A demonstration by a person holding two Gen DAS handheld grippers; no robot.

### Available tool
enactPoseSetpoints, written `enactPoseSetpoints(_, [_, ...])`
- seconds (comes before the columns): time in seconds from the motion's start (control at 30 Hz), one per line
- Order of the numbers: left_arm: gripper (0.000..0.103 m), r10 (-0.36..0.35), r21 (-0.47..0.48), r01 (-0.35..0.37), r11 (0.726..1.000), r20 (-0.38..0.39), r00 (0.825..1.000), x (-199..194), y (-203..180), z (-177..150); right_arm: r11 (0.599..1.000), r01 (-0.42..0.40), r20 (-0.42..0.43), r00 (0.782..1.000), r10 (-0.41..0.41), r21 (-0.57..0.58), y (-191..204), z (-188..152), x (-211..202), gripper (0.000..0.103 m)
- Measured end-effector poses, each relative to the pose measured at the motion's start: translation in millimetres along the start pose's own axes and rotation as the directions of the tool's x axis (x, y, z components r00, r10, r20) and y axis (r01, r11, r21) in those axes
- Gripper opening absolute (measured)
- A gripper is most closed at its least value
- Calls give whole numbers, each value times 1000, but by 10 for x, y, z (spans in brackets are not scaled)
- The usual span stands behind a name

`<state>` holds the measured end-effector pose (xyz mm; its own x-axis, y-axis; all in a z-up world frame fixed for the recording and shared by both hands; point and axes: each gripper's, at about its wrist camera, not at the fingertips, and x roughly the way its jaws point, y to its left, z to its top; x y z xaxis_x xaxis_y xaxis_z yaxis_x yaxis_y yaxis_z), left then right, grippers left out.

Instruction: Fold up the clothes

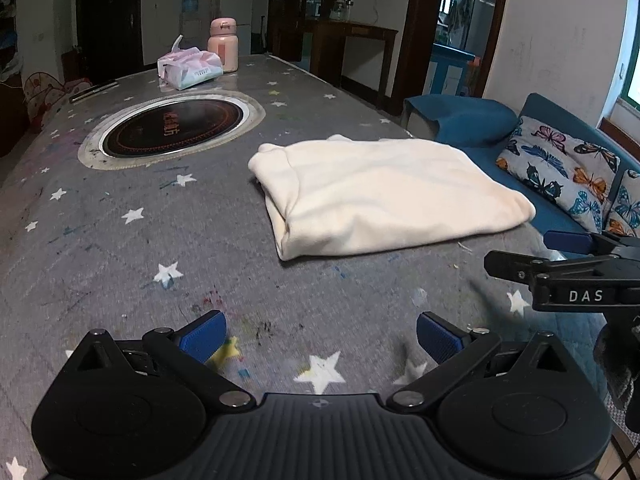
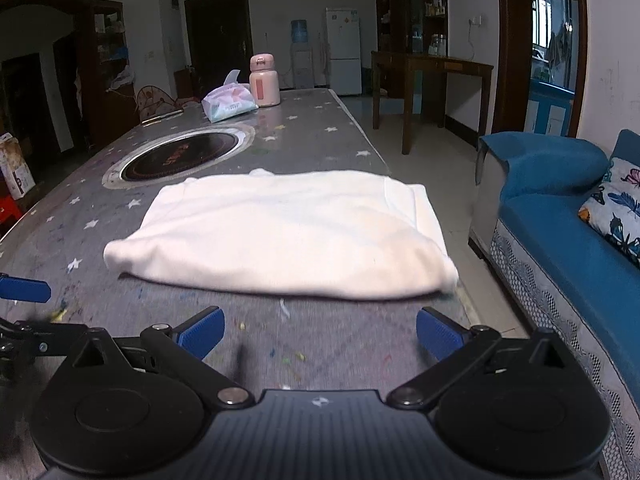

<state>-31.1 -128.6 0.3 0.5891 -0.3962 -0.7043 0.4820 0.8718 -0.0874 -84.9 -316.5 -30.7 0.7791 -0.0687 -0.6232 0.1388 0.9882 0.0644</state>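
The cream garment [image 2: 280, 232] lies folded beyond both spread, empty grippers [image 1: 320, 336] [image 2: 320, 336]; another fold needs even edges.

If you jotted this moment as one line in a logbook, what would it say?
task: fold clothes | cream garment: folded, flat on star-patterned table | left gripper: open, empty | right gripper: open, empty | both short of garment
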Motion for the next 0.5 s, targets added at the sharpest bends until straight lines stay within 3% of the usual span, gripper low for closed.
enactPoseSetpoints(0.5, [103,0,5,1,1000,-23,1000,36,-66,-42,999,-19,-7,1000,19,46,-40,-109,-59,103])
